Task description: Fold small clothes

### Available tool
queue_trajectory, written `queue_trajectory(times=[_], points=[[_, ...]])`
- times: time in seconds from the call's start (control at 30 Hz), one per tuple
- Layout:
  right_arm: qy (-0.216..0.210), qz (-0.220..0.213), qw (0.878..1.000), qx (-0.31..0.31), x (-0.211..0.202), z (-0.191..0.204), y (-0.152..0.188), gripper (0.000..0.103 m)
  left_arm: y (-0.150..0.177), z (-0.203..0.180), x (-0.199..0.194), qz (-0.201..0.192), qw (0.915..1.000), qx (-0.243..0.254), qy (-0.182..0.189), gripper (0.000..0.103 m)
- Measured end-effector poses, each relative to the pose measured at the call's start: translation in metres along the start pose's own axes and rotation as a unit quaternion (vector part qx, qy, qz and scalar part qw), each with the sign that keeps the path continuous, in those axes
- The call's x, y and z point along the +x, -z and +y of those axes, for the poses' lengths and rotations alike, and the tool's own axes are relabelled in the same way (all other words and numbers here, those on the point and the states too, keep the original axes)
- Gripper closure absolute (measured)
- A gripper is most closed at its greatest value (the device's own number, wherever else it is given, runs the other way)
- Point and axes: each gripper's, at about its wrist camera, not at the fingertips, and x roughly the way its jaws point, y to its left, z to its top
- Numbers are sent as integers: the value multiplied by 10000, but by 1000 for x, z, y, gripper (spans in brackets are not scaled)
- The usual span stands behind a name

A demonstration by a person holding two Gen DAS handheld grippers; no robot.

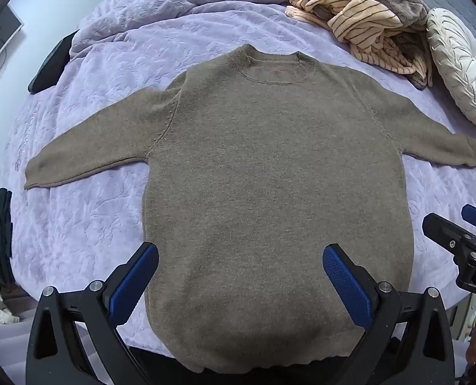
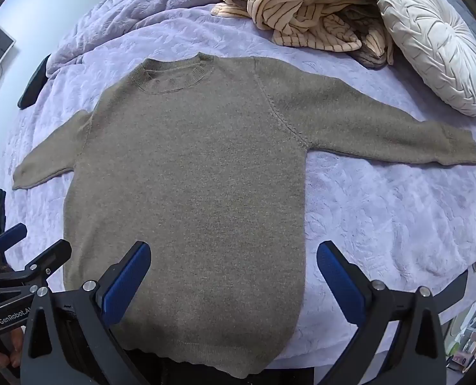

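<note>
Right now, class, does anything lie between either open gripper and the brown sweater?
Nothing visible does. The brown sweater lies flat on the purple bedspread, directly ahead of the left gripper and right gripper.

Home bedroom: bed's lilac quilt (image 1: pixel 93 224), round cushion (image 2: pixel 430 41).

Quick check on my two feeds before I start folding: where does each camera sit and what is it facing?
Left wrist: rides on the left gripper, open, above the brown sweater's hem, facing its collar; the right gripper shows at the right edge.
Right wrist: rides on the right gripper, open, above the hem's right side, facing the same way; the left gripper shows at left.
Shared: sweater, purple bedspread, striped garment, white cushion.
</note>
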Motion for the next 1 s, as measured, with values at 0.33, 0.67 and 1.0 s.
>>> queue_trajectory(times=[0.33, 0.67, 1.0], points=[[-11, -20, 9999, 105, 0, -1, 0, 0, 3, 6, -1, 9, 10000, -39, 4, 0], [-225, 97, 9994, 252, 5, -5, 0, 0, 4, 6, 1, 23, 10000, -68, 3, 0], [-258, 177, 9995, 98, 9, 0, 2, 0, 4, 7, -1, -62, 10000, -74, 6, 0]])
